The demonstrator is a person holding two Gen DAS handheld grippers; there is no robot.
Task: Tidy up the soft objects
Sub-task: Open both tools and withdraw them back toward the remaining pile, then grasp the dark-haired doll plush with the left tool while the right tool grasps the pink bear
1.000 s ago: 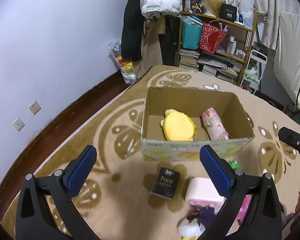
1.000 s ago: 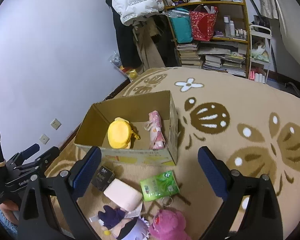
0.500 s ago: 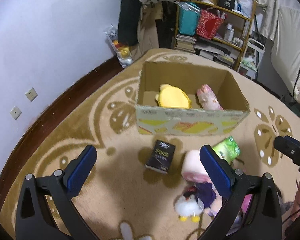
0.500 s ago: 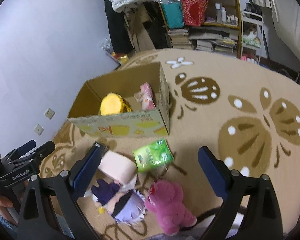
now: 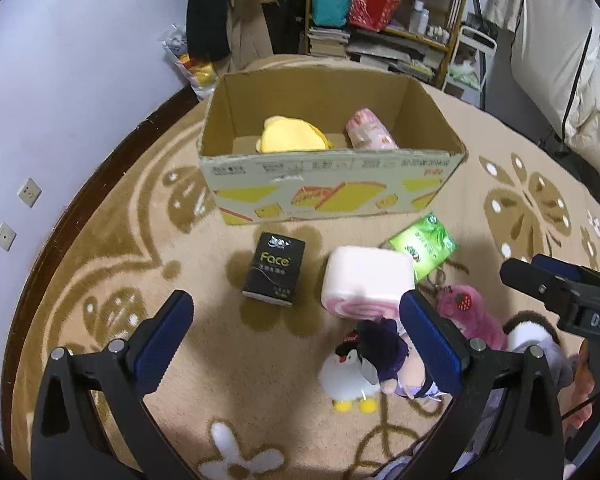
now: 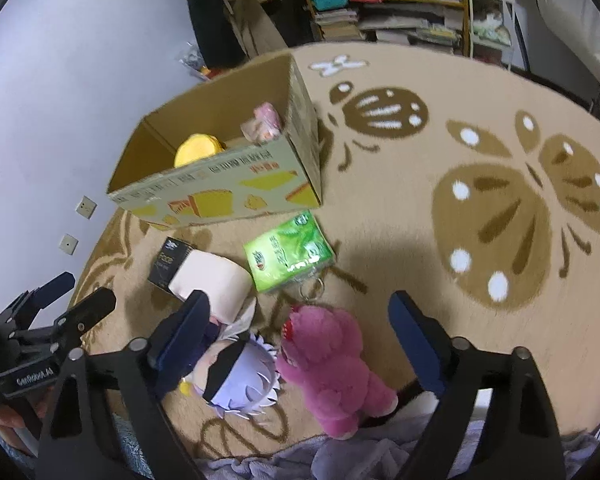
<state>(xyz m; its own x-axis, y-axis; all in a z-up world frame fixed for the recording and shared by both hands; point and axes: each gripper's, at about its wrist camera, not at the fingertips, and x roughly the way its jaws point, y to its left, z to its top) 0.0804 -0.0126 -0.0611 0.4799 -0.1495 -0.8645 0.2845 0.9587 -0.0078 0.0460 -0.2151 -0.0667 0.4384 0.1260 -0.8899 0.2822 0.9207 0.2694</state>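
An open cardboard box (image 5: 320, 184) (image 6: 220, 196) on the carpet holds a yellow plush (image 5: 290, 140) and a pink plush (image 5: 370, 136). In front of it lie a pink roll cushion (image 5: 366, 280), a pink bear (image 6: 332, 364), a lilac-haired doll (image 6: 240, 376) and a white penguin toy (image 5: 344, 376). My left gripper (image 5: 294, 320) hangs open above the carpet just short of the cushion, with nothing between its fingers. My right gripper (image 6: 300, 312) is over the bear. Its jaws are closing, the bear lies between them, and the pads do not touch it.
A black tissue pack (image 5: 274, 274) and a green tissue pack (image 6: 288, 256) lie by the box. A lilac wall with sockets (image 5: 30, 192) runs along the left. Cluttered shelves (image 5: 400, 20) stand behind the box. Grey-blue fabric (image 6: 340, 456) lies at the near edge.
Both grippers have dropped and tipped further down toward the toys, so the box now sits higher in both views. The right jaws have narrowed a little around the bear.
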